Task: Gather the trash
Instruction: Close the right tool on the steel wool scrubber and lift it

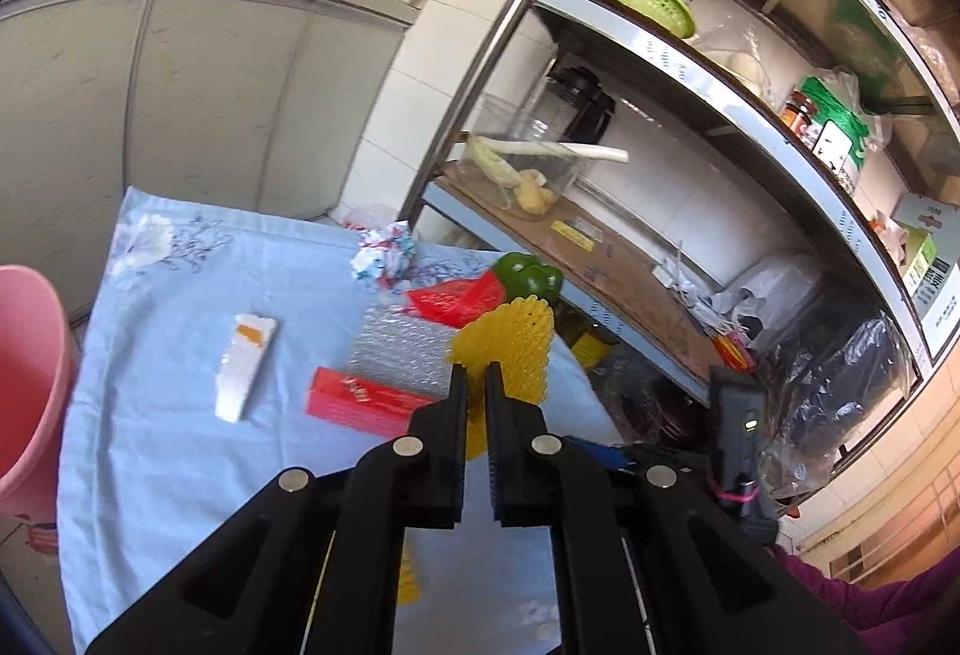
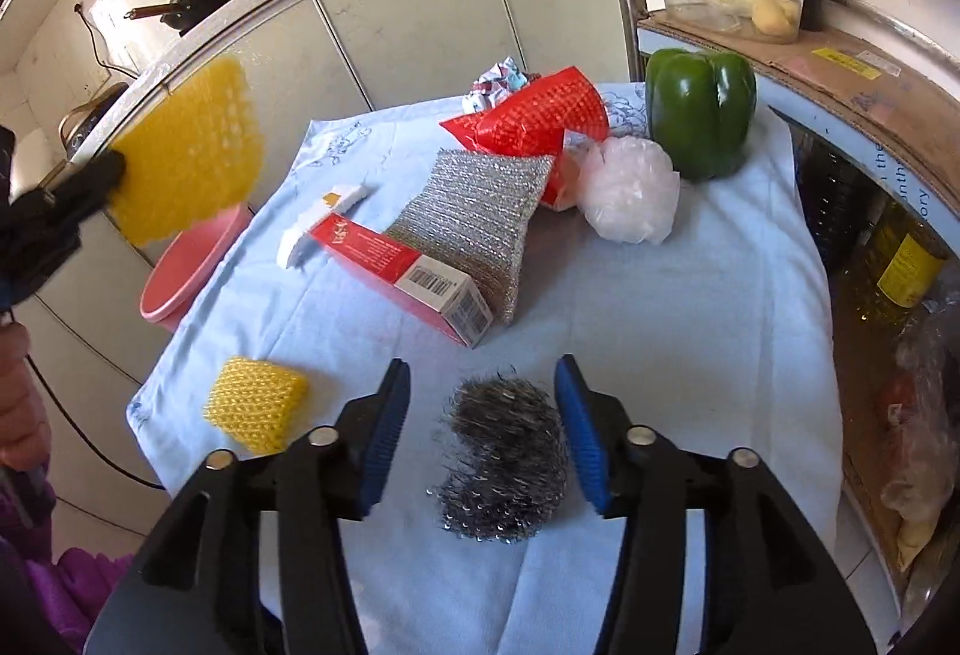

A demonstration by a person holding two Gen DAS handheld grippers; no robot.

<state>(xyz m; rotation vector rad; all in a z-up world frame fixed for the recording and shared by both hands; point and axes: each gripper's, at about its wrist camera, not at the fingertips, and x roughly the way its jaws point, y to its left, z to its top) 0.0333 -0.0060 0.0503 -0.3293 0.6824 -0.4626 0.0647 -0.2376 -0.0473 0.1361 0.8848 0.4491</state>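
Your left gripper (image 1: 475, 376) has its black fingers pressed nearly together on a yellow foam net (image 1: 510, 349), pinching it at the lower edge and holding it up off the table; from the right wrist view the same net (image 2: 186, 151) hangs in the air above the pink bin (image 2: 192, 259), which stands just beside the table's left edge. Your right gripper (image 2: 483, 415) has its blue-padded fingers spread wide, one on either side of a steel wool scrubber (image 2: 501, 466) lying on the light blue tablecloth (image 2: 690, 331); neither pad seems to be touching it, though the view is too distorted to be sure.

The rest of the trash is still on the cloth: a second, smaller yellow foam net (image 2: 255, 403) near the front left corner, a red carton (image 2: 414, 283) lying against a silver bubble-wrap pouch (image 2: 474, 217), a white foam strip (image 2: 318, 223) just behind the carton, a red foam net (image 2: 534, 115), a clear plastic bag (image 2: 630, 196) bunched up beside it, and a crumpled paper ball (image 2: 498, 88) at the far edge. A green bell pepper (image 2: 702, 112) stands upright at the far right corner.
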